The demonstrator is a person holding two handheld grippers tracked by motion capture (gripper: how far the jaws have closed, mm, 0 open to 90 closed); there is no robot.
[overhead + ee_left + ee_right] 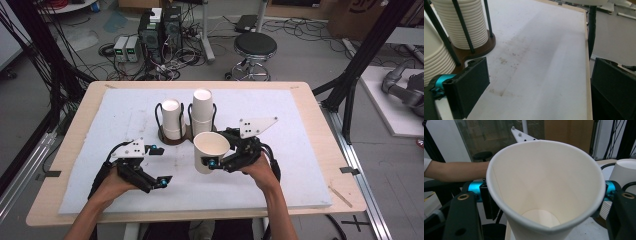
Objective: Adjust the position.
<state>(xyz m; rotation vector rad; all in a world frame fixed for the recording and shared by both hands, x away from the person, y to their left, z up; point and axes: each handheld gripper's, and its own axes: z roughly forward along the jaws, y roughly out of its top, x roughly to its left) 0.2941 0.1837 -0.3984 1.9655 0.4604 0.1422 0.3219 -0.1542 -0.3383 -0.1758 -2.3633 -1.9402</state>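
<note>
My right gripper (218,149) is shut on a single white paper cup (210,150), held mouth-up just in front of the cup holder (167,138). In the right gripper view the cup (544,185) sits between both jaws, its rim pinched slightly out of round, and its inside is bare. Two stacks of white cups stand in the holder: a shorter one (171,119) on the left and a taller one (202,113) on the right. My left gripper (161,165) hovers open over the mat, left of the held cup, with nothing between its jaws (539,95). The stacks (461,22) appear at its upper left.
A white foam mat (280,165) covers the wooden table (320,150). The holder has a brown round base (482,47) and black wire uprights. Beyond the table's far edge stand a black stool (255,47) and computer boxes with cables (160,30). Black frame posts flank both sides.
</note>
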